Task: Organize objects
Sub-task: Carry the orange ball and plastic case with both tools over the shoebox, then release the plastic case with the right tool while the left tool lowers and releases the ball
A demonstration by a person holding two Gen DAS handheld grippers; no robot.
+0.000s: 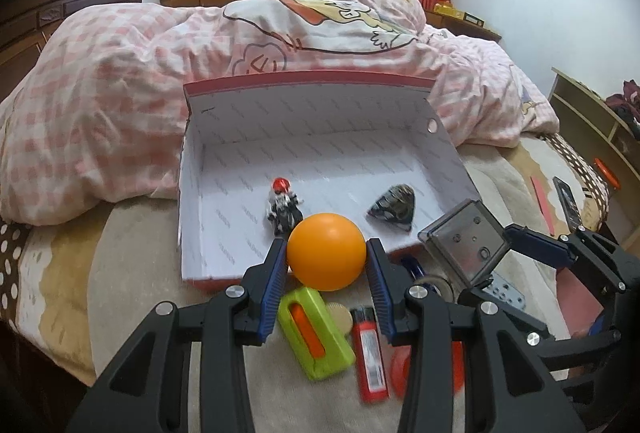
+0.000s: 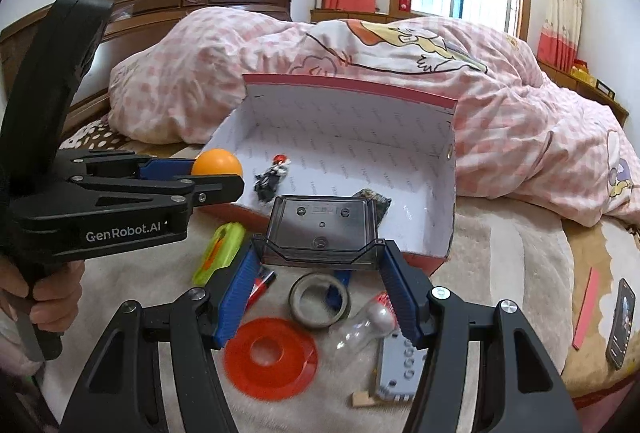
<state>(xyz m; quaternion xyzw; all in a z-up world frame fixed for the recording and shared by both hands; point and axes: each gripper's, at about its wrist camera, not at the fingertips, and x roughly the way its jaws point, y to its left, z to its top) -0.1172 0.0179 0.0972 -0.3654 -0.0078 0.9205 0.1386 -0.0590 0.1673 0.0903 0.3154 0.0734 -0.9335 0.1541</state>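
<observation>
1. The left claw [image 1: 326,265] grips an orange ball [image 1: 327,251] between its blue pads, just above the near edge of the box [image 1: 452,161].
2. The right claw [image 2: 318,265] grips a smoky clear case [image 2: 320,231] by its two sides, open face up, at the box's near wall.
3. In the left view, the right claw [image 1: 476,253] and its case [image 1: 464,239] show at 3 o'clock of the ball.
4. In the right view, the left claw [image 2: 224,173] and ball [image 2: 217,162] sit at 9 o'clock, with a hand [image 2: 48,293] on its grip.
5. The box lies on the bed [image 2: 500,253], lid propped up against a pink quilt [image 1: 100,105] at 12 o'clock.
6. Inside the box: a toy rider [image 1: 283,207] with a red helmet at centre, and a dark cone-shaped toy [image 1: 394,207] at 3 o'clock of it.
7. On the blanket below the left claw: a green holder [image 1: 316,337] with an orange slot, and a red lighter [image 1: 370,357] just beside it at 3 o'clock.
8. Below the right claw: a tape roll [image 2: 320,301], a red disc [image 2: 271,357] at its 7 o'clock, a clear bottle [image 2: 368,325] at its 4 o'clock, and a grey plate with holes [image 2: 400,369] at 5 o'clock.
9. A phone [image 2: 622,321] and a red strip [image 2: 586,309] lie on the bed, well apart from the pile at 3 o'clock.
</observation>
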